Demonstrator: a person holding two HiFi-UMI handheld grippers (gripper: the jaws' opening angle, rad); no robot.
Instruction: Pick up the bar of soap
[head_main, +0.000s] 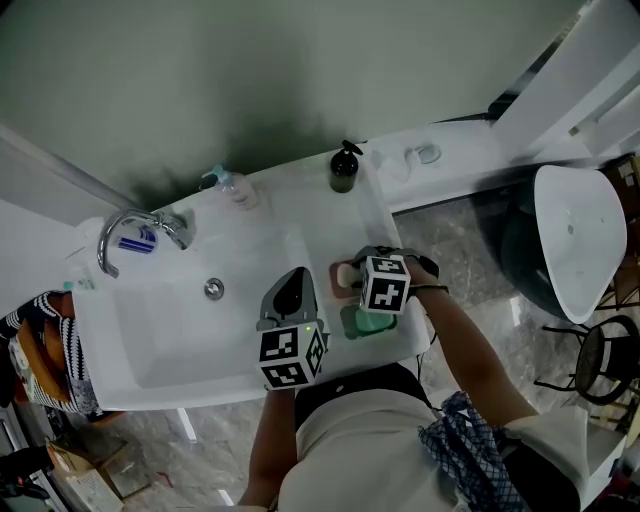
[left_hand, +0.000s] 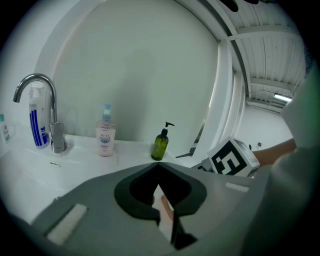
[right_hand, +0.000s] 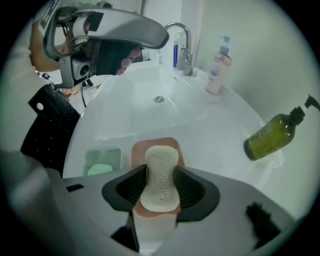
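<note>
1. Bar of soap (right_hand: 160, 160): cream, waisted, w/ an embossed brand name. It lies flat on a pink soap dish (right_hand: 141, 149), right between the jaws of the right gripper (right_hand: 160, 180)
2. Handling, my guess: light, stiff, but slick if wet and easy to dent. Best hold is across the narrow waist, long sides vs the ribbed pads, w/ a modest squeeze so it doesn't squirt out
3. Right gripper: jaws part-open and straddling the bar, pads close along both sides. No clamp seen, and the bar's not lifted
4. Left gripper (left_hand: 159, 167): jaw tips together, nothing held
5. Around: green dish (right_hand: 102, 161) just left of the right gripper, olive pump bottle (right_hand: 272, 132) off to its right on the white tabletop (right_hand: 225, 150), basin ahead
6. Hard to see: the bar's underside and near end (gripper body covers them), whether it's wet or stuck to the dish, and exact pad contact. In the head view the marker cube hides the bar
</note>
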